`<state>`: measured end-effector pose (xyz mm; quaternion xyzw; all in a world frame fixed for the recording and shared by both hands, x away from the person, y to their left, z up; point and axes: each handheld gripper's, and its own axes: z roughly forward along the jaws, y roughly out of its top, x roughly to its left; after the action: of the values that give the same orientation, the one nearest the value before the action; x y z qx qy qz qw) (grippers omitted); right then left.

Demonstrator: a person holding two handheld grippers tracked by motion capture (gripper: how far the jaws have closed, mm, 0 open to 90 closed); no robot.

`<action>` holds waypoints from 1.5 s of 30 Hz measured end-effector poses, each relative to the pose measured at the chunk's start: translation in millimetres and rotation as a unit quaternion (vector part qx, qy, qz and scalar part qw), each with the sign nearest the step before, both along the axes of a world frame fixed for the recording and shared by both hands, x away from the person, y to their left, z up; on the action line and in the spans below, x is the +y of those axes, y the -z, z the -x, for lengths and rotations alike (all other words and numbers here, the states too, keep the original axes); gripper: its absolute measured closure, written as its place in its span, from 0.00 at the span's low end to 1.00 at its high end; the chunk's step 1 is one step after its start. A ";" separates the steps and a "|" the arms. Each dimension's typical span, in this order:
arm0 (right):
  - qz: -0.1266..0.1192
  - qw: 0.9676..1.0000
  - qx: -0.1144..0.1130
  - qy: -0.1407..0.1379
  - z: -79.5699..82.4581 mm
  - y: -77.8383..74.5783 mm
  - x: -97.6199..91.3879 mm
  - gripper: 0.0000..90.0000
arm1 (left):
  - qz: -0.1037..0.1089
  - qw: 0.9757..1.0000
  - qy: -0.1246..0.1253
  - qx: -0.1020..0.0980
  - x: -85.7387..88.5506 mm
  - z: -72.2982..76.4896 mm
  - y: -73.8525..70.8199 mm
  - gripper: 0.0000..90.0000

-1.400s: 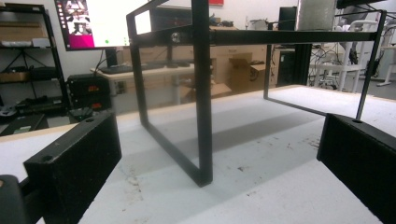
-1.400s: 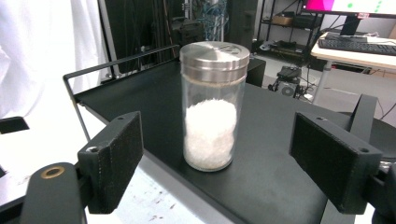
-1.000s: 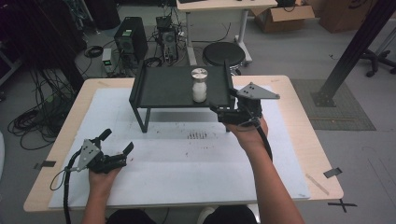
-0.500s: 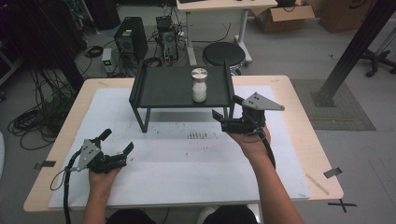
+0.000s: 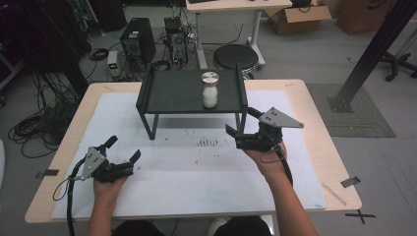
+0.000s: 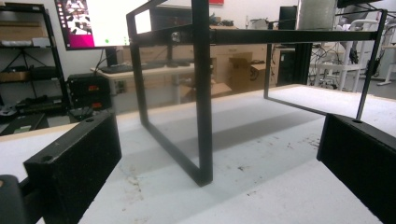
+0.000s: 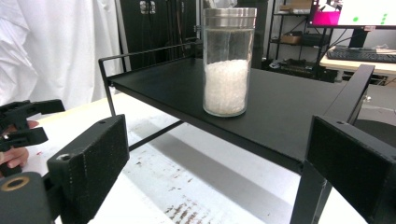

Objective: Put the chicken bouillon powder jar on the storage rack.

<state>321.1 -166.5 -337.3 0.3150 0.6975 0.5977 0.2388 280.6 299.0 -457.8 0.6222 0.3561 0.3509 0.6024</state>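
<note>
The glass jar (image 5: pixel 210 89) stands upright on the black shelf rack (image 5: pixel 172 93), its long axis vertical and its metal lid pointing straight up, right of the shelf's middle and near the right end rail. My right gripper (image 5: pixel 239 130) sits just in front of the rack's right front leg, aimed back toward the shelf; its jaws have just been opening and now stand wide apart with nothing between them, well clear of the jar. My left gripper (image 5: pixel 124 153) rests low over the white mat (image 5: pixel 196 167) near the left front of the table, jaws also spread and empty. The right gripper view (image 7: pixel 219 158) gives what the high view cannot — the jar (image 7: pixel 228 60) from the side, clear-walled, filled a bit over halfway with white grains, its base flat on the shelf (image 7: pixel 280 112); it also catches my left gripper (image 7: pixel 21 122) far off at the left edge. The left gripper view (image 6: pixel 219 154) looks under the rack (image 6: pixel 203 93) from table level, showing its legs and the shelf's underside edge, with the jar (image 6: pixel 316 14) just visible as a blurred upright cylinder at the top right.
</note>
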 end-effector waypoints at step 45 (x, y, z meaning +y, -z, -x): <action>-0.028 0.999 0.014 0.011 18.3 111.9 -12.9 0.00 | 0.000 1.000 0.000 0.000 0.3 -0.2 -0.1 0.00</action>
<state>302.9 -179.4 -449.2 0.3374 0.6800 0.6101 0.2270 280.8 299.3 -457.7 0.6220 0.3568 0.3507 0.6023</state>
